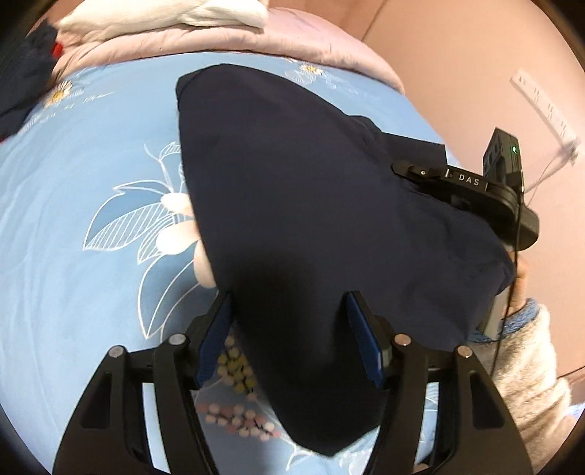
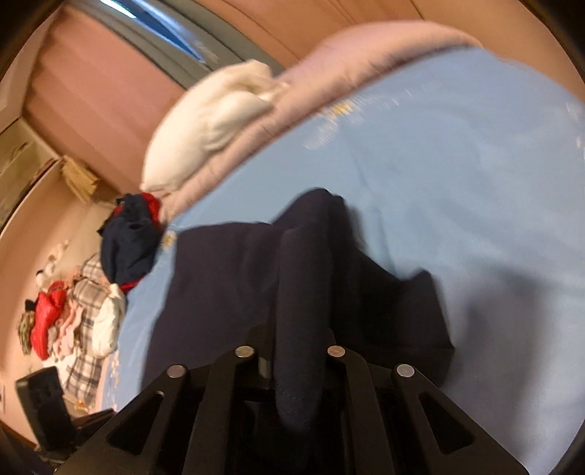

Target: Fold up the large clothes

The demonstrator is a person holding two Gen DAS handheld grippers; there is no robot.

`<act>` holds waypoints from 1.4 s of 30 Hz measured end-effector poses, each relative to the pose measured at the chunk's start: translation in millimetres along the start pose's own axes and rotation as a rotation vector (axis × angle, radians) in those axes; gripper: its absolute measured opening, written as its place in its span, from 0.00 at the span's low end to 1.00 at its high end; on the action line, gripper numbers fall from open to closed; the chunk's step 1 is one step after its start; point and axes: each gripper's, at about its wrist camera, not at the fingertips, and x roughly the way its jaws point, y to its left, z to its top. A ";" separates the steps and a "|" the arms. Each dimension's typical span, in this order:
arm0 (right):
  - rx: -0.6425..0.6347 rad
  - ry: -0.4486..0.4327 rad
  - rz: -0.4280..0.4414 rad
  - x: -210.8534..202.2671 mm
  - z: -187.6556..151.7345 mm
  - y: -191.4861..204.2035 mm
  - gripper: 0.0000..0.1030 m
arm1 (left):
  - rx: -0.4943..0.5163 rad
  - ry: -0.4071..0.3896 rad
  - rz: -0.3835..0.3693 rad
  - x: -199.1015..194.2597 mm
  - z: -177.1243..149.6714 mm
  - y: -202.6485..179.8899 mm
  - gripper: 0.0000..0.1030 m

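A large navy garment [image 1: 310, 204] lies on the light blue flowered bedsheet [image 1: 84, 175]. Part of it is lifted toward both grippers. My left gripper [image 1: 289, 310] stands open, its blue pads [image 1: 214, 339] on either side of a hanging fold; sheet shows between the left pad and the cloth. At the garment's right edge my right gripper [image 1: 413, 170] is shut on the cloth, held by a hand in a fuzzy sleeve [image 1: 526, 350]. In the right wrist view a thick fold of the garment [image 2: 299, 292] runs into the shut right gripper [image 2: 296, 354], hiding its fingertips.
A pink quilt [image 1: 226, 40] with a white bundle [image 1: 164, 16] on it lies along the bed's far side. A navy and red garment [image 2: 131, 234] sits at the sheet's edge. More clothes are piled beyond [image 2: 73, 321]. A pink wall [image 1: 475, 73] borders the bed.
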 end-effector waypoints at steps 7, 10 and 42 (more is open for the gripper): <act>-0.092 -0.160 -0.124 -70.1 0.6 23.4 0.20 | 0.048 0.031 0.056 16.6 6.4 -0.9 0.68; -0.190 -0.197 -0.082 -103.1 -12.9 49.9 0.19 | 0.047 0.030 0.058 17.0 5.6 2.7 0.68; -0.368 -0.080 -0.114 -83.8 -91.8 75.2 0.15 | -0.078 -0.114 -0.003 40.6 127.4 30.2 0.32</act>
